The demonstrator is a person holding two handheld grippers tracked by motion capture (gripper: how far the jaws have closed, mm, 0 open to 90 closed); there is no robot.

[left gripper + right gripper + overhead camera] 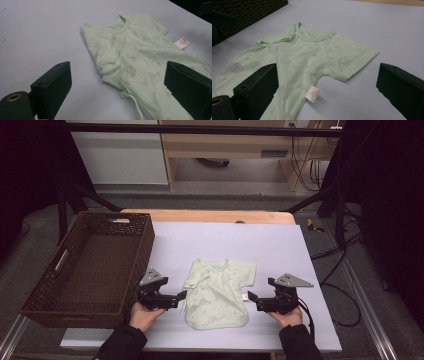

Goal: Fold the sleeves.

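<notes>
A pale green baby shirt (pixel 217 295) lies flat on the light mat (pixel 225 240), neck toward the far side. Its left sleeve is folded in over the body, and its right sleeve (pixel 352 56) lies spread out. A white tag (pixel 312 93) sticks out at its right side seam. My left gripper (pixel 181 296) rests just left of the shirt, open, with the folded sleeve edge (pixel 112 67) ahead of its jaws and nothing between the pads. My right gripper (pixel 251 298) sits just right of the shirt near the tag, also open and holding nothing.
A dark brown woven basket (pixel 50 285) stands at the left, partly over the mat's left edge, close behind my left hand. The wooden tabletop (pixel 210 216) shows beyond the mat. Cables and stand legs (pixel 340 220) lie on the floor to the right.
</notes>
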